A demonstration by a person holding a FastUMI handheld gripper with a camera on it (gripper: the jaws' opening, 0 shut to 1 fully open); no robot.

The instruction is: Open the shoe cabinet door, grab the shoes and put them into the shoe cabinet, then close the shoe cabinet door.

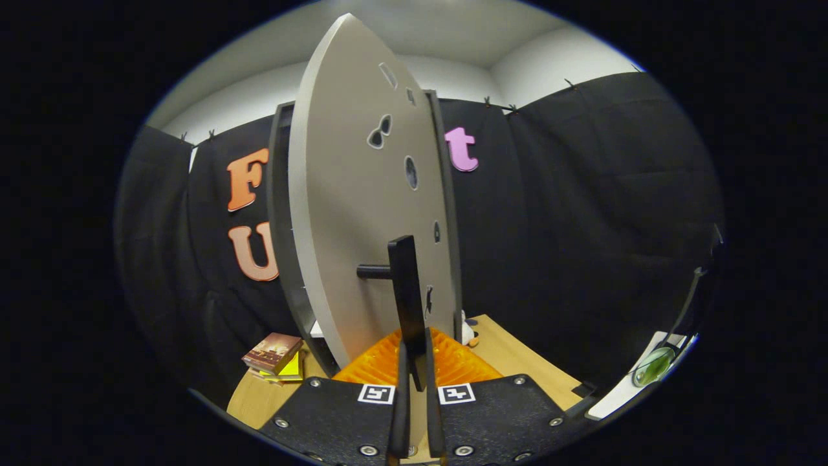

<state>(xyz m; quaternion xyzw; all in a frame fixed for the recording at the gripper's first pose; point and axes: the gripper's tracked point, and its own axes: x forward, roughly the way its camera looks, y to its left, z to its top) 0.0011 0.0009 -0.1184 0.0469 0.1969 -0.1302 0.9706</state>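
Note:
The shoe cabinet's pale door (362,194) stands ajar, swung out from the dark cabinet frame (279,213), and I see it nearly edge-on. A black vertical bar handle (406,285) sticks out from the door on a short peg. My gripper (416,362) is shut on the lower end of this handle, one finger pressing on each side. The inside of the cabinet is hidden behind the door.
An orange ribbed mat (453,362) lies on the wooden table (517,362) just beyond the fingers. A small stack of books (275,356) sits left of the cabinet. A small toy figure (467,333) stands by the door's foot. A green object (653,366) rests on a white surface, far right.

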